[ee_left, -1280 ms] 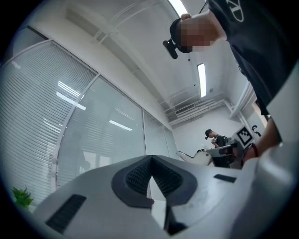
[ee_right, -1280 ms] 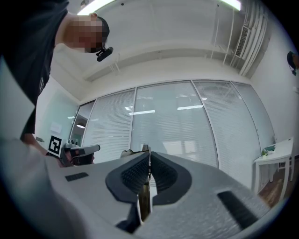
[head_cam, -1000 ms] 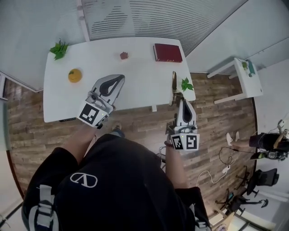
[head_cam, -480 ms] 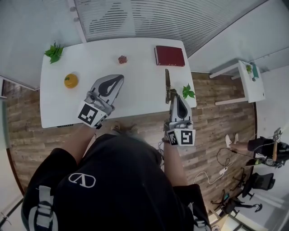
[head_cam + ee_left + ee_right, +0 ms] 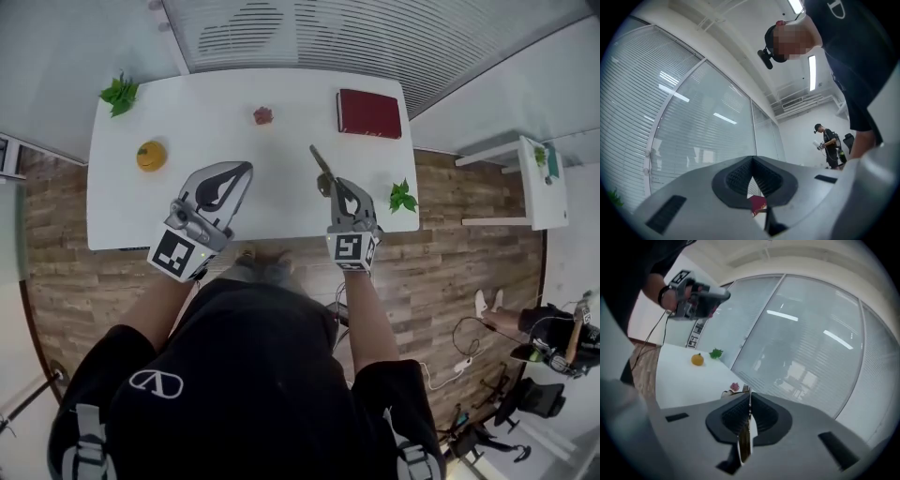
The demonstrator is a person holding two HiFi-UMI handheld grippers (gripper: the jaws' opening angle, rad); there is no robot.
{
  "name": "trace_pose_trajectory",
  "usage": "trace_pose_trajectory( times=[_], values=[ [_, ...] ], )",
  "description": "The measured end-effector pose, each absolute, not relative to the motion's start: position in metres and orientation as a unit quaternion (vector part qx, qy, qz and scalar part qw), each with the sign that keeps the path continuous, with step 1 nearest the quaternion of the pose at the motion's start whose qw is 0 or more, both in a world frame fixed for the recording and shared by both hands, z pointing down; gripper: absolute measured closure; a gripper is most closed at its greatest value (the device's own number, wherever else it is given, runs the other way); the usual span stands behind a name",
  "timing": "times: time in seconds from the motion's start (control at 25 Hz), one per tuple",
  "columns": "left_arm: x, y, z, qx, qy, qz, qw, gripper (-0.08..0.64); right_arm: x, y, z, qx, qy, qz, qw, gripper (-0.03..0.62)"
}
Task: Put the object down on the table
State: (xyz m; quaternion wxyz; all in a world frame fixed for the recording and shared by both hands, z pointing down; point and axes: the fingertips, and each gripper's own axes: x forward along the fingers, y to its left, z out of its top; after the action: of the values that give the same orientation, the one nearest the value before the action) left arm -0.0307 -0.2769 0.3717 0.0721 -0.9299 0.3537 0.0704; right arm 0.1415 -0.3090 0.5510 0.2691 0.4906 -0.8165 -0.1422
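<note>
My right gripper (image 5: 332, 185) is shut on a thin flat brown object (image 5: 320, 159), held above the white table (image 5: 281, 197) near its front right part. The object sticks out past the jaws toward the table's middle. In the right gripper view the object (image 5: 744, 441) shows edge-on, pinched between the dark pads (image 5: 733, 418). My left gripper (image 5: 244, 170) hovers over the table's front left, shut, with nothing in it. In the left gripper view its jaws (image 5: 752, 159) meet at the tip.
On the table lie an orange fruit (image 5: 151, 155), a green leaf (image 5: 118, 93) at the far left corner, a small pink-red thing (image 5: 263, 115), a red book (image 5: 369, 112) and a second green leaf (image 5: 403, 198) at the right edge. A small white side table (image 5: 534, 178) stands to the right.
My right gripper has moved left with the brown object, from the table's right edge by the leaf to over the tabletop. The left gripper has barely moved.
</note>
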Motion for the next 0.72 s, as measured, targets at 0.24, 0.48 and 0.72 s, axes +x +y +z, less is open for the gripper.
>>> trace_pose_trajectory(
  times=[0.24, 0.48, 0.72],
  values=[
    [-0.031, -0.276, 0.378, -0.928, 0.361, 0.055, 0.073, 0.555, 0.121, -0.337, 0.626, 0.426, -0.817, -0.16, 0.355, 0.581],
    [-0.031, -0.277, 0.38, -0.927, 0.364, 0.044, 0.075, 0.555, 0.113, -0.353, 0.685, 0.379, -0.808, -0.167, 0.419, 0.581],
    [-0.035, -0.278, 0.389, -0.927, 0.366, 0.03, 0.074, 0.555, 0.112, -0.358, 0.723, 0.354, -0.796, -0.172, 0.46, 0.581]
  ],
)
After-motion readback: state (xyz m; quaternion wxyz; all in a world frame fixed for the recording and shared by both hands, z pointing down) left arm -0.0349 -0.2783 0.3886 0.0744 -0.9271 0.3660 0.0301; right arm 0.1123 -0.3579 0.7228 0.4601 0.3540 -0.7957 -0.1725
